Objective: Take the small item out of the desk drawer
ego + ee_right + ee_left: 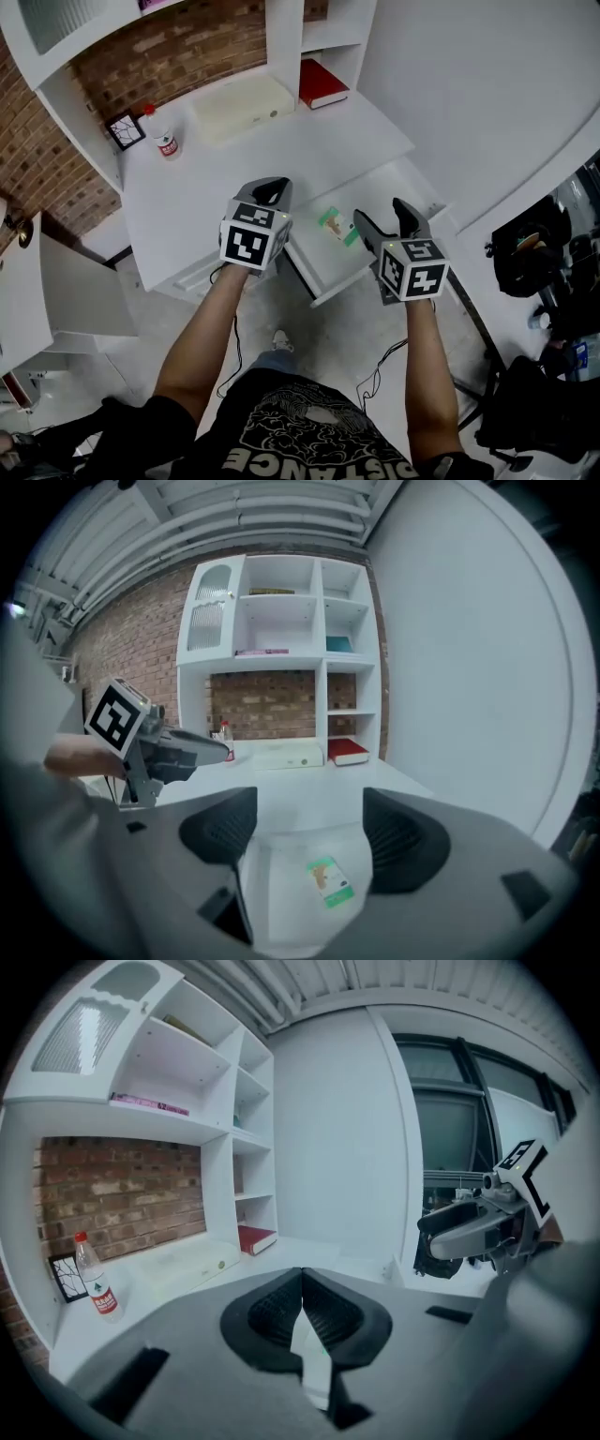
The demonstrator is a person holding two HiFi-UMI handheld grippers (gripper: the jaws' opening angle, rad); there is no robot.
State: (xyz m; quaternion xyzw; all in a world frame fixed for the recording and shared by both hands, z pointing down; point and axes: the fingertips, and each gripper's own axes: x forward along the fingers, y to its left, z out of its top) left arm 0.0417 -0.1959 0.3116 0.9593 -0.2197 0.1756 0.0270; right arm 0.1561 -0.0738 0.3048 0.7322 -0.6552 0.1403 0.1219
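The desk drawer (330, 285) stands pulled out at the white desk's front right. A small green and white packet (336, 225) lies flat inside it. My right gripper (384, 217) hovers over the drawer's right side, just right of the packet, jaws open and empty. In the right gripper view the packet (330, 881) shows on the drawer floor (281, 892), below and between the spread pads (220, 834). My left gripper (270, 191) is over the desk's front edge, left of the drawer. Its pads (323, 1312) meet in the left gripper view with nothing between them.
At the back of the desktop (281, 155) are a red book (322, 82), a flat white box (242, 106), a red-capped bottle (166, 141) and a small framed picture (124, 130). Shelves rise behind. Black bags (525, 258) sit on the floor at right.
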